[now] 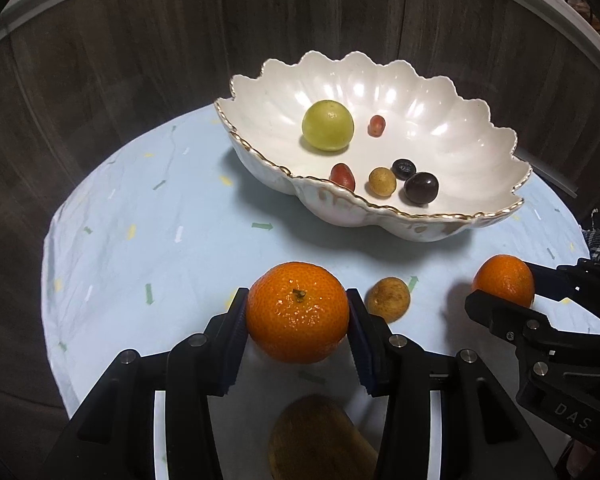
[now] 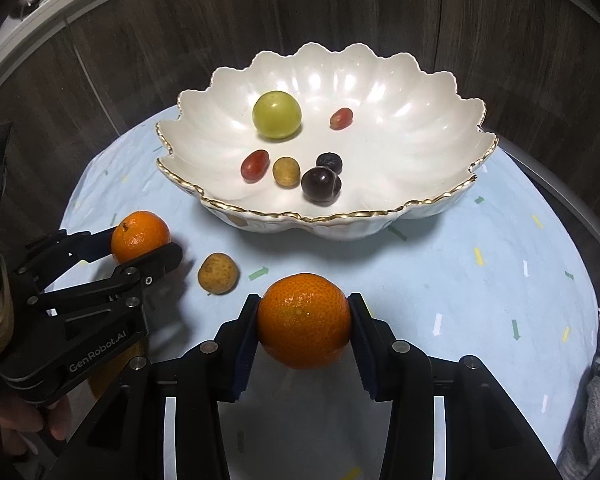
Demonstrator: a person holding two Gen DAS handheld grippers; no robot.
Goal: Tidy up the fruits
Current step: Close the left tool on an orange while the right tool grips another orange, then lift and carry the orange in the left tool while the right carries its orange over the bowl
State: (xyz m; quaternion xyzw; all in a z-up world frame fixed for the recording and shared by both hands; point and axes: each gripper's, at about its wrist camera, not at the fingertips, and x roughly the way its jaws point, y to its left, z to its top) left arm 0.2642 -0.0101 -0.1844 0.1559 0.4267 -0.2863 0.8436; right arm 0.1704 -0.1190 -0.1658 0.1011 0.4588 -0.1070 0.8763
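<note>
My left gripper (image 1: 297, 318) is shut on an orange mandarin (image 1: 297, 312), held just above the table; it also shows in the right wrist view (image 2: 140, 242). My right gripper (image 2: 304, 320) is shut on a second mandarin (image 2: 304, 320), which shows at the right in the left wrist view (image 1: 504, 280). A white scalloped bowl (image 2: 400, 96) with a gold rim stands behind. It holds a green round fruit (image 2: 277, 114), two red grape tomatoes, a small tan fruit, a blueberry and a dark cherry (image 2: 320, 185). A tan longan (image 2: 218, 273) lies on the cloth between the grippers.
The round table has a light blue patterned cloth (image 2: 480, 280). A brown fruit (image 1: 316, 436) lies under my left gripper, blurred. Dark wood panelling stands behind the table. The table edge curves close on the left and right.
</note>
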